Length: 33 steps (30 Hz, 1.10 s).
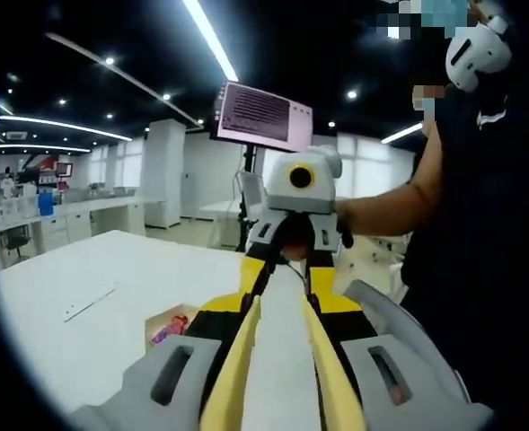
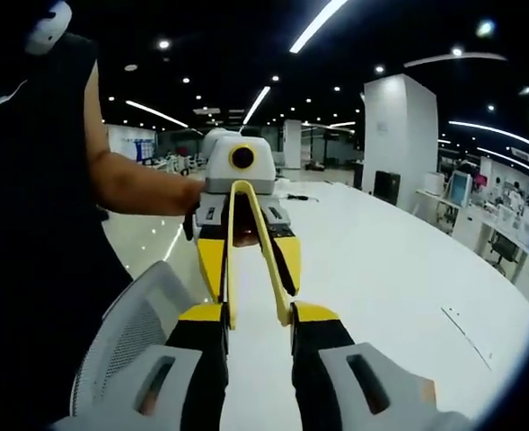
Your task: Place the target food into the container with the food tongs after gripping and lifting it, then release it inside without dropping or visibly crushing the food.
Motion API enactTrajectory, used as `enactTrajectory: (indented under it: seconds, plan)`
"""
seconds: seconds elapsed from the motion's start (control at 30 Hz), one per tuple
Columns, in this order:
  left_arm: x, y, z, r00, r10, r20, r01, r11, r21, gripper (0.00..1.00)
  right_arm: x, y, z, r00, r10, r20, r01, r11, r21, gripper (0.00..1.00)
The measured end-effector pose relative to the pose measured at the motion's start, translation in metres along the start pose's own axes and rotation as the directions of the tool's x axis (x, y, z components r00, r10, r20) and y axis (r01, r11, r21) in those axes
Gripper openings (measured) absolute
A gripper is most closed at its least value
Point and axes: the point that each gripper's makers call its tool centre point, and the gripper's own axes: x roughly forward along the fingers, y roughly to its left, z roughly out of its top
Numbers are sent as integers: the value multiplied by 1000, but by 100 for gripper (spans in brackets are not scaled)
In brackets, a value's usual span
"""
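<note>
Yellow food tongs point(image 1: 234, 373) run forward between the jaws of my left gripper point(image 1: 285, 280), which is shut on their two arms. In the right gripper view the tongs point(image 2: 231, 260) show their looped hinge end up against the left gripper point(image 2: 246, 262), and their two tips reach down to my right gripper point(image 2: 258, 314). The right gripper stands open, its jaws just outside the tong tips, facing the left gripper nose to nose. In the left gripper view, a small open box point(image 1: 169, 325) with colourful wrapped pieces sits on the white table point(image 1: 84, 296), low and left of the jaws.
A person in dark clothes point(image 2: 39, 224) stands close behind the grippers, forearm point(image 1: 381, 208) reaching in. A grey mesh chair point(image 2: 125, 337) is beside the person. A monitor on a stand point(image 1: 262, 113) rises behind the table. The white table top point(image 2: 399, 269) stretches away to the right.
</note>
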Motion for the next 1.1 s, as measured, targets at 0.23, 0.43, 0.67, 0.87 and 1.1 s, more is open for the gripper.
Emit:
enactTrajectory:
  seconds: [0.23,0.43,0.67,0.87,1.1]
  plan:
    - [-2,1,-2,1000,4,-22,-4,1000,2,19,2,4,-2,999,21,-35,-19,999,47,11]
    - [-11,4,0,1000,19,-21,-19,1000,-17,19,-2,1,-1,999,1,-51,1,999,35,5]
    - [-21,7,5,999,36,-35,-38,998,-44,21,-6,-3,4,998,-38,-57,38,999,-14,3]
    - [-28,10,7,998,55,-42,-58,996,-61,24,-10,-5,9,995,-70,-70,65,996,-67,3]
    - [-40,18,5,993,91,-73,-94,995,-44,16,-17,-9,11,993,-91,-81,85,993,-85,2]
